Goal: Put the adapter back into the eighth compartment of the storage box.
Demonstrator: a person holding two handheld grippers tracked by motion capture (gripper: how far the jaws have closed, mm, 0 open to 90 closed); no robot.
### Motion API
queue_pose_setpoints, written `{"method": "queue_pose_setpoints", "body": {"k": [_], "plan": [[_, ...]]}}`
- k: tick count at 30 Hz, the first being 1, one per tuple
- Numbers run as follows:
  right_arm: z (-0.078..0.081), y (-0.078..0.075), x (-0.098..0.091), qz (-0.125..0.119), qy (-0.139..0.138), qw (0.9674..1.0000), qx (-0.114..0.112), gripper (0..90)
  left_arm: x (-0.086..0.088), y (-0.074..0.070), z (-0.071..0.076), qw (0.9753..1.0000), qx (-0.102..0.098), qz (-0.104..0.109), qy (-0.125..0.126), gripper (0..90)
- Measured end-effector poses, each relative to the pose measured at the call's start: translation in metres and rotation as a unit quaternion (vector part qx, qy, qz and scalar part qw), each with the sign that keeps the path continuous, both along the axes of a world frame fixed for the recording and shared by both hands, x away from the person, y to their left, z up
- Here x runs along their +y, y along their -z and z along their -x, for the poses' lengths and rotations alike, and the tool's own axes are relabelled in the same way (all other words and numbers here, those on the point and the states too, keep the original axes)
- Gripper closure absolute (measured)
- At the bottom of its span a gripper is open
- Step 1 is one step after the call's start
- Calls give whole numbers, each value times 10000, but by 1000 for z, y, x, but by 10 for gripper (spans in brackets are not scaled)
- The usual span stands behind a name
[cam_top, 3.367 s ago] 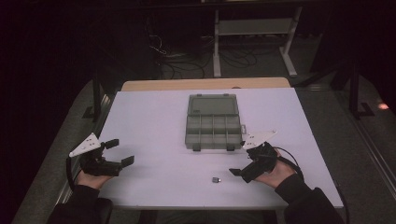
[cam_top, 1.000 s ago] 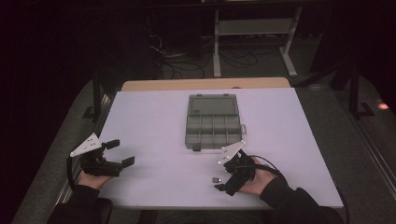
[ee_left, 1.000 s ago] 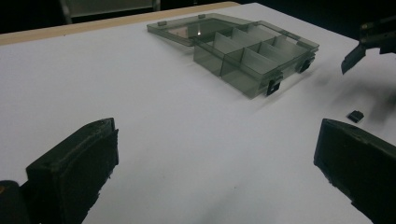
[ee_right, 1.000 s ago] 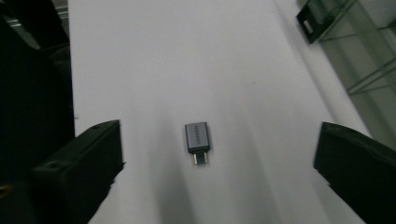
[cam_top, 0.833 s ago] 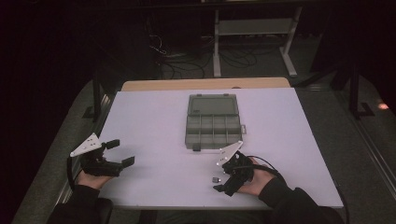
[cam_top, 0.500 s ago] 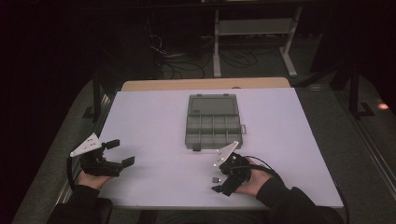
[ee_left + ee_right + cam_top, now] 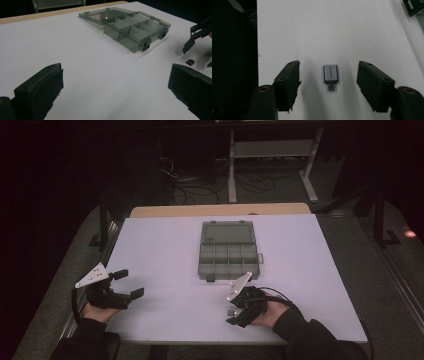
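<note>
Jaws wide apart on the left gripper (image 7: 125, 282), with nothing between them. Held low over the left side of the white desk (image 7: 165, 245) by the left hand (image 7: 95, 307), grey plate on top. Pointed across the desk toward the box.

Near the middle, toward the far side: a clear grey box (image 7: 227, 250), lid flat open behind it. Rows of small bins inside, two dark clips on the near wall. Lying flat on the desk, well apart from both grippers.

Just in front of the box, near the front edge: the right gripper (image 7: 234, 312), held by the right hand (image 7: 272, 312), tipped down at the desk. Jaws half open, just been closing, one on each side of a small silver plug (image 7: 330, 76). Not pinched yet: white desk seen between the plug and each pad. Plug lying flat on the desk, metal tip pointing back toward the gripper, small writing on its top. Same plug seen as a tiny dark bit (image 7: 190, 62) from the left gripper view.
</note>
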State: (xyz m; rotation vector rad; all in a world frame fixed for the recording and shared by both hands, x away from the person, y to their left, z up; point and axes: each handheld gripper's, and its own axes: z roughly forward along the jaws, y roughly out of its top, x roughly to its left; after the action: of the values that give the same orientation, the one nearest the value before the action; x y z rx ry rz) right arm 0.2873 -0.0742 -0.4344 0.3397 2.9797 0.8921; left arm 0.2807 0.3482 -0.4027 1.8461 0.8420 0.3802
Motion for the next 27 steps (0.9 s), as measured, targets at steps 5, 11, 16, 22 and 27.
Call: {"method": "queue_pose_setpoints", "body": {"k": [5, 11, 16, 22, 27], "plan": [[-2, 1, 0, -22, -27, 10000, 2, 458, 0, 0, 0, 10000, 6, 0, 1, 0], [-3, 2, 1, -7, -77, 10000, 54, 543, 0, 0, 0, 10000, 6, 20, -10, 0], [-3, 3, 3, -8, -113, 9999, 125, 614, 0, 0, 0, 10000, 2, 30, -5, 0], [-4, 3, 4, 21, -75, 9999, 76, 682, 0, 0, 0, 10000, 1, 30, -6, 0], [-4, 4, 5, 86, -3, 10000, -14, 742, 0, 0, 0, 10000, 2, 32, -4, 0]]}}
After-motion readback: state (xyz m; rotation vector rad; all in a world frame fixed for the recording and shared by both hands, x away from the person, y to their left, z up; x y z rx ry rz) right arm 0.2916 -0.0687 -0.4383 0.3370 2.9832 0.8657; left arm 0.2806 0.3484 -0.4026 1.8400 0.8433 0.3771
